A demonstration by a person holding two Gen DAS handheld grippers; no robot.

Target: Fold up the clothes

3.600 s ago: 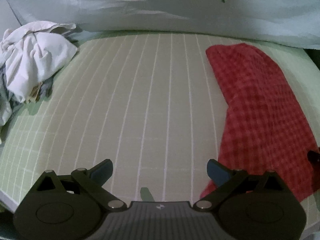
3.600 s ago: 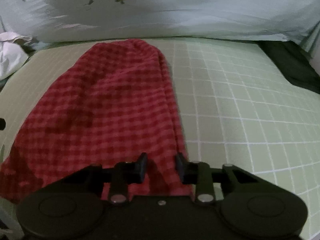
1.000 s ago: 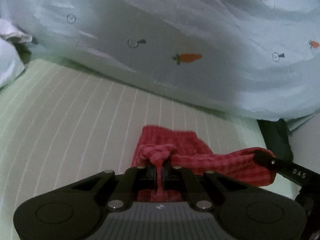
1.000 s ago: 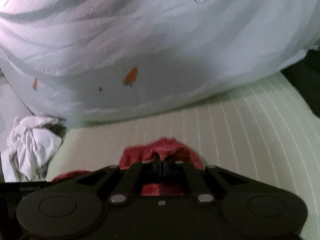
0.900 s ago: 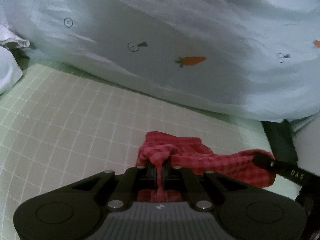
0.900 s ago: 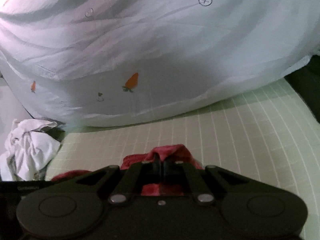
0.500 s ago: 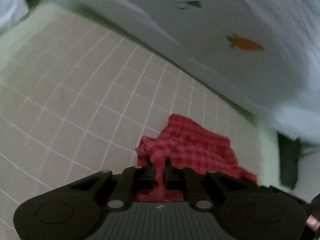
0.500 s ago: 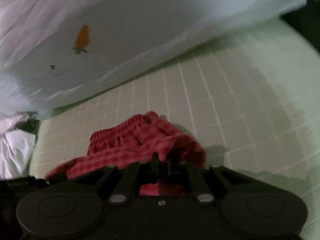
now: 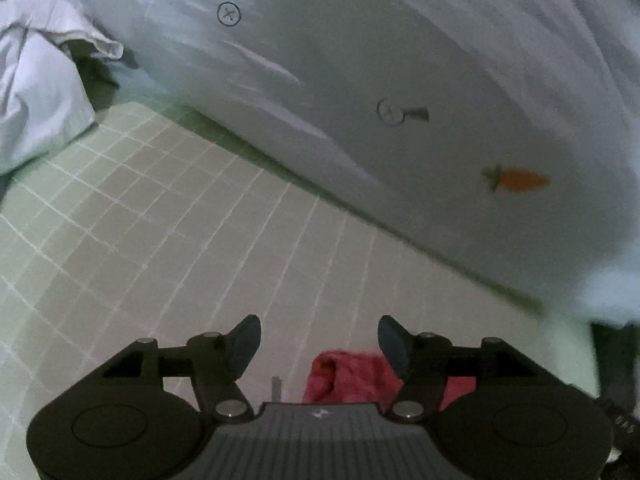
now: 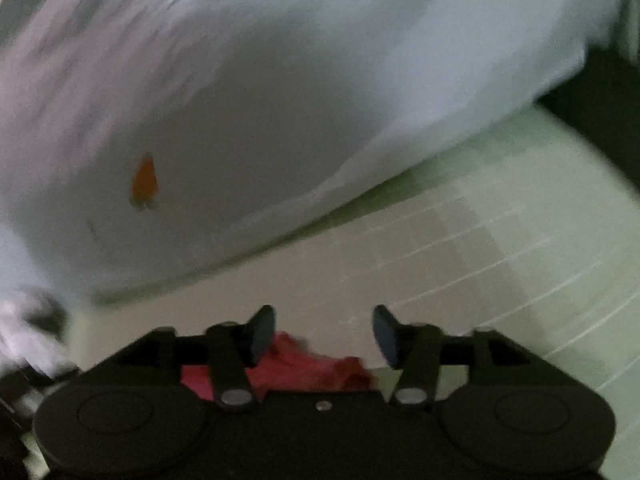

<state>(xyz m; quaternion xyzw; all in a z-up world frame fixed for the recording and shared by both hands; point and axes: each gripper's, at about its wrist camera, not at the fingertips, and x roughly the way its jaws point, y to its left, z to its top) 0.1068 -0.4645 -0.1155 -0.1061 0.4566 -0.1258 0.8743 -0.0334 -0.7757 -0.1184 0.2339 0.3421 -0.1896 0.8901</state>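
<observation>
Left wrist view: we have let go of the red cloth (image 9: 348, 376).
Both the left gripper (image 9: 319, 342) and right gripper (image 10: 323, 334) have just been opening; nothing is pinched, the fold lying on the green mat (image 9: 168, 216) beneath them.

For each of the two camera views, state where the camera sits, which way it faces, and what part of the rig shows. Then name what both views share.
Left wrist: sits on the left gripper, looking forward and down over the green grid sheet toward the pale carrot-print duvet; its own two open fingers show.
Right wrist: sits on the right gripper, facing the same way, blurred; its open fingers show.
Shared: the duvet, the sheet, the red checked garment lying released below the fingers, and the white clothes at left.
</observation>
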